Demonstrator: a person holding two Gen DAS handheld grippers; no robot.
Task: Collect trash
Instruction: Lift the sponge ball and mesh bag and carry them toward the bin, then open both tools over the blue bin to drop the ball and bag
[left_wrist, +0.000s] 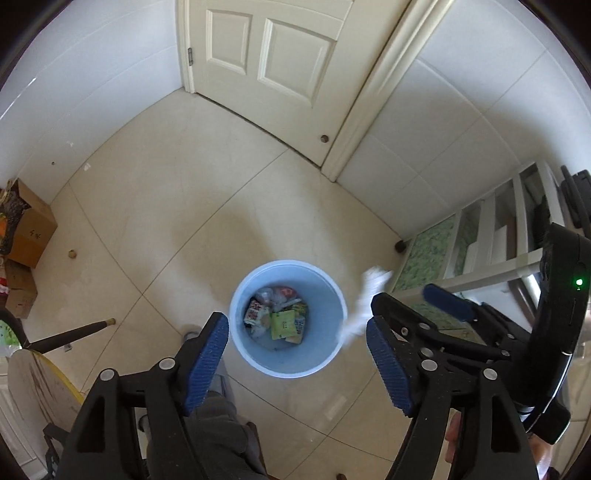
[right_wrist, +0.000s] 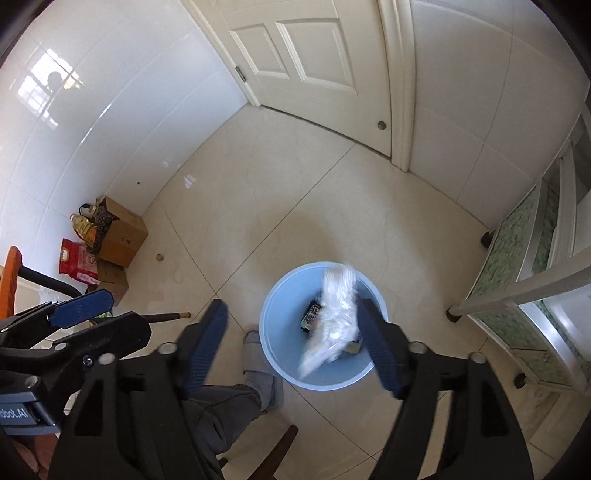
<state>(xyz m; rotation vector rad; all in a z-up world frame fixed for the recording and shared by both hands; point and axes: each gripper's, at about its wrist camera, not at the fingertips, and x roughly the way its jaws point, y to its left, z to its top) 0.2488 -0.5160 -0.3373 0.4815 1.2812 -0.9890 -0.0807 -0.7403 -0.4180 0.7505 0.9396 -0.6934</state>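
Blue bin (left_wrist: 288, 362), on floor, held wrappers. Both claws, left (left_wrist: 295, 362) and right (right_wrist: 291, 347), stood wide above it; white crumpled wrapper (right_wrist: 332, 317), blurred, apparently released to fall inside.

Daylight is flooding in evenly, window glare is gleaming on the wall tiles (right_wrist: 48, 88) far left of the jaws, white trash (right_wrist: 334, 321) between them is smearing, edges are bending darkly.

Each tool (left_wrist: 297, 354) has black angular arms, silver rivets and 2 ribbed blue pads (left_wrist: 208, 360); the person wears grey trousers (right_wrist: 221, 410) and a grey slipper (right_wrist: 258, 363)
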